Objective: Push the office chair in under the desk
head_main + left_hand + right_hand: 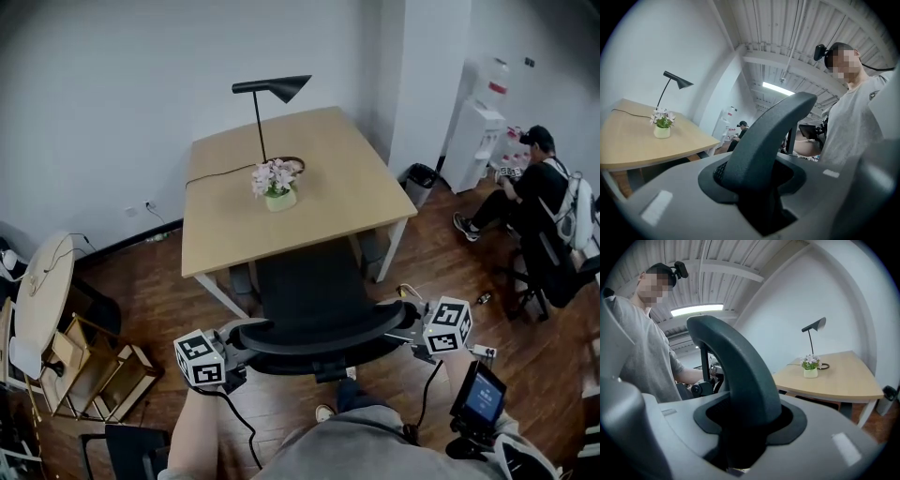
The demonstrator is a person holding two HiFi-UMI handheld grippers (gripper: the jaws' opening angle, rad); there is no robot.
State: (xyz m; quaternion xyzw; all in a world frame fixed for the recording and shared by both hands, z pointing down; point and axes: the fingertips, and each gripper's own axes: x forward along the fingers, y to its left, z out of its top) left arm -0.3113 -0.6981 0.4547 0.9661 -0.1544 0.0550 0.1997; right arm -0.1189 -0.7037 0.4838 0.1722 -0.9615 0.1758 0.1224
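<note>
Between both jaws, office chair backrest (319, 335)

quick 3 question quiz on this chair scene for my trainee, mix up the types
1. True or false: the left gripper and right gripper both clamp the top of the chair back.
2. What stands beside the lamp on the desk? A) mug B) flower pot C) laptop
3. Fill in: a second person sits at the far ___ of the head view.

Key: 1 true; 2 B; 3 right
</note>
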